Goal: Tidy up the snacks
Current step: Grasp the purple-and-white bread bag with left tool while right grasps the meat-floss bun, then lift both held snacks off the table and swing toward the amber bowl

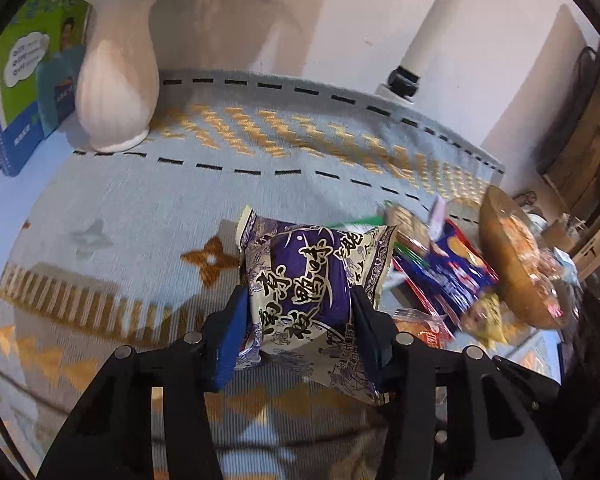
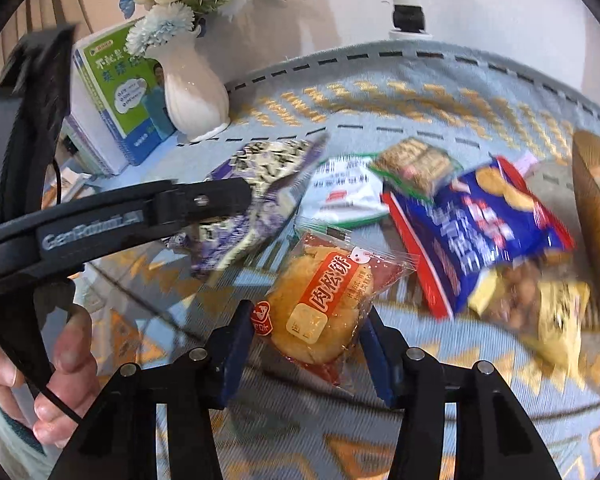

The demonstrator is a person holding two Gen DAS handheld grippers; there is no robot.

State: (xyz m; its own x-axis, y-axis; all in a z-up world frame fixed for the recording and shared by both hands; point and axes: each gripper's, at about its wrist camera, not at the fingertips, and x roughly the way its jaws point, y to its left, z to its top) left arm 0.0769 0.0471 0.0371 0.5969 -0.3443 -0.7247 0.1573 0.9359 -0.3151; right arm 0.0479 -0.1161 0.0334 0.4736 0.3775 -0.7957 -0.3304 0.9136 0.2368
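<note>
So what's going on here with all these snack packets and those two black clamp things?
A person is sorting snacks on a patterned tablecloth with a handheld gripper in each hand. The left gripper has its fingers on either side of a purple and cream packet. The right gripper is closed around a clear-wrapped round pastry. More packets lie loose nearby, among them a blue cracker bag, next to a wooden bowl that already holds some snacks.

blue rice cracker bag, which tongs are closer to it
Right. The right tongs straddle the meat floss cake lying just beside the blue bag; the left tongs are around the purple packet, farther off.
</note>
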